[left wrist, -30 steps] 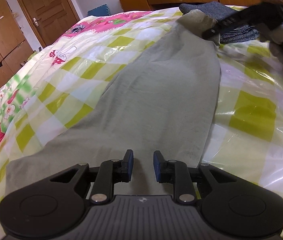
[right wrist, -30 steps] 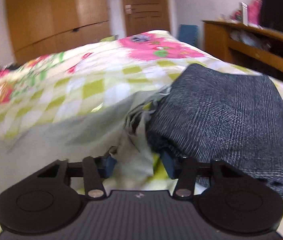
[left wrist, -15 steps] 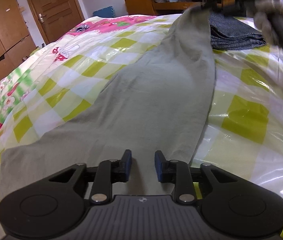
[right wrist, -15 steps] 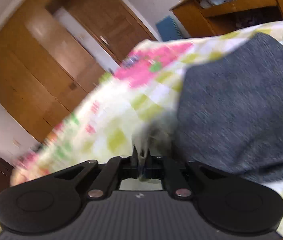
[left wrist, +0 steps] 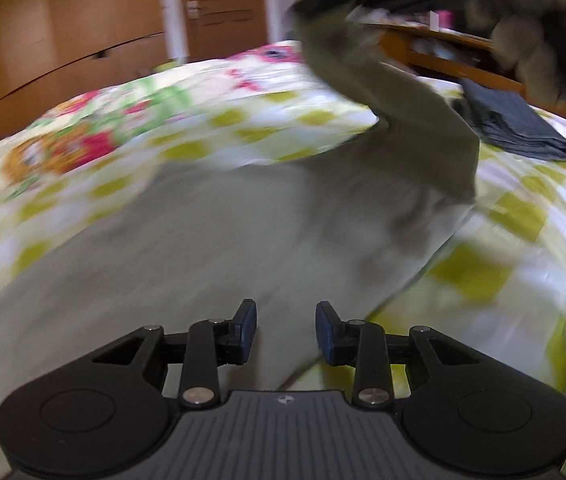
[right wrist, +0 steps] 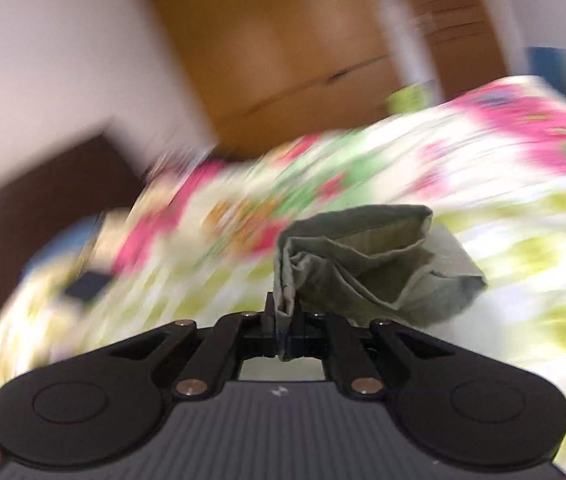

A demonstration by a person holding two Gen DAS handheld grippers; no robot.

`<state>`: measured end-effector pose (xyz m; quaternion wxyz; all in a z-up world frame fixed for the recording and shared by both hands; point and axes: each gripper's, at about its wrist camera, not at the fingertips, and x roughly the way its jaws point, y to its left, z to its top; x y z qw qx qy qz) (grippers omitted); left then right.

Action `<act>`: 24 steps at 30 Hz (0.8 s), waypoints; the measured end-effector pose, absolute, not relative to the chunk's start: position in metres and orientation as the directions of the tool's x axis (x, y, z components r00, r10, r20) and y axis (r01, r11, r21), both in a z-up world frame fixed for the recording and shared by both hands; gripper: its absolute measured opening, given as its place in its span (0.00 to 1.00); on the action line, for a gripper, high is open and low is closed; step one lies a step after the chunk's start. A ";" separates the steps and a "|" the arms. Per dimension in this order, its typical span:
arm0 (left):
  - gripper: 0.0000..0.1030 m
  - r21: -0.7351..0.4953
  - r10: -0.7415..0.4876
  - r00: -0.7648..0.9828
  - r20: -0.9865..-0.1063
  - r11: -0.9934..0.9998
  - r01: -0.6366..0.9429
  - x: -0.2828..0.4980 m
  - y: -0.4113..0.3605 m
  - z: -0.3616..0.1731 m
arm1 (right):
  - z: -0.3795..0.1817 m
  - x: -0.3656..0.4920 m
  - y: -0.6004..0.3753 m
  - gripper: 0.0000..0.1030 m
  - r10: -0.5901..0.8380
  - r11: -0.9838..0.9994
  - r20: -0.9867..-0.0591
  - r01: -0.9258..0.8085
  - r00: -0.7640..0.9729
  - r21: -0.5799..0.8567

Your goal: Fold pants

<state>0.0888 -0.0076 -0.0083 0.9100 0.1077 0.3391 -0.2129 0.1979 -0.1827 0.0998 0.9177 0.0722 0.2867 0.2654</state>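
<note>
the grey-green pants lie spread across the bed, plain soft cloth, blurred near the camera. their far end rises off the cover in a creased, twisted strip to the upper right, where the right gripper is clamped on a bunched hem showing a paler inner face. the left gripper hovers over the near part, its jaws apart and just widened, nothing pinched. folded dark jeans lie far right on the bed.

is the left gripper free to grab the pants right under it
Probably yes: the left gripper is open with nothing between its fingers, and the grey pants lie flat directly ahead, unobstructed.
</note>
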 end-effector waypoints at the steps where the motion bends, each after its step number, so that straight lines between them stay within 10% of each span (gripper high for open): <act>1: 0.46 0.053 -0.290 0.692 -0.661 0.902 0.428 0.079 0.009 -0.009 | 0.087 0.196 -0.149 0.05 0.552 0.829 -0.523 -0.500 0.650 0.253; 6: 0.49 0.014 -0.215 0.713 -0.667 0.954 0.300 0.047 0.065 -0.015 | 0.028 0.163 -0.036 0.06 0.546 0.755 -0.650 -0.647 0.528 0.109; 14: 0.50 -0.014 -0.202 0.728 -0.655 0.967 0.255 0.034 0.081 -0.018 | 0.018 0.105 -0.032 0.46 0.503 0.745 -0.684 -0.667 0.529 0.032; 24: 0.50 -0.013 -0.187 0.757 -0.627 0.973 0.229 0.034 0.089 -0.006 | 0.022 0.121 -0.062 0.46 0.410 0.808 -0.689 -0.588 0.597 -0.028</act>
